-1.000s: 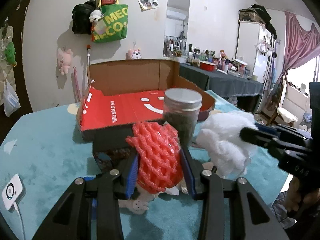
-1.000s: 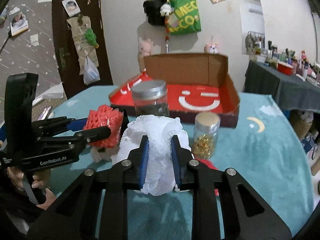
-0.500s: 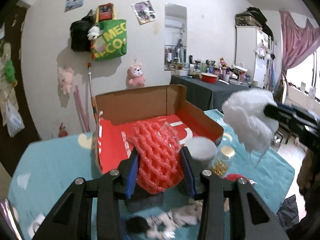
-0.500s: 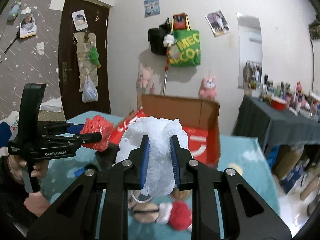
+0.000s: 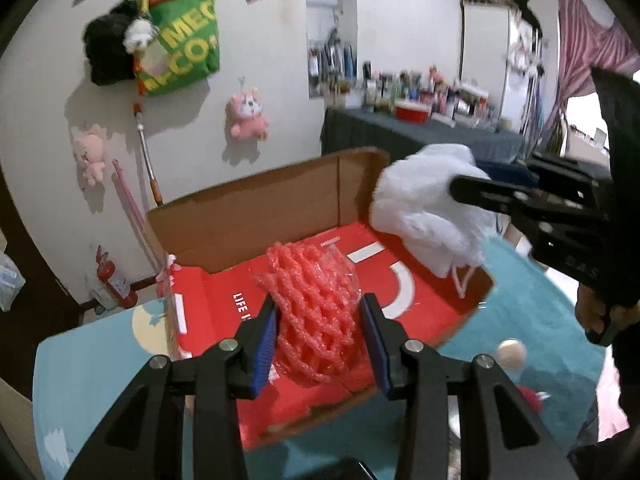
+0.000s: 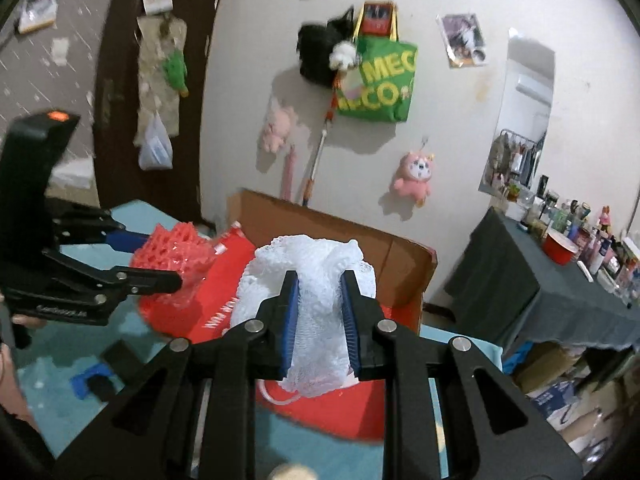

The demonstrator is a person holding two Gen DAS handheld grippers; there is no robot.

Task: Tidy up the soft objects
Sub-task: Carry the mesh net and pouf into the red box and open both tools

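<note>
My left gripper [image 5: 320,344] is shut on a red foam net [image 5: 316,312] and holds it in the air above the open cardboard box with a red inside [image 5: 224,304]. My right gripper [image 6: 320,320] is shut on a white mesh sponge [image 6: 312,264] and holds it over the same box [image 6: 400,256], near its right side. The white sponge [image 5: 428,208] and the right gripper also show in the left wrist view. The red net [image 6: 176,248] and the left gripper show at the left of the right wrist view.
The box lies on a teal tablecloth [image 5: 100,360]. A small jar [image 5: 512,354] and a red soft thing [image 5: 528,396] lie on the cloth right of the box. A dark table with bottles [image 6: 560,280] stands at the right. Plush toys and a green bag [image 5: 180,48] hang on the wall.
Both grippers have risen from the table with their soft objects and moved forward over the box. The jars have dropped out of the middle of view.
</note>
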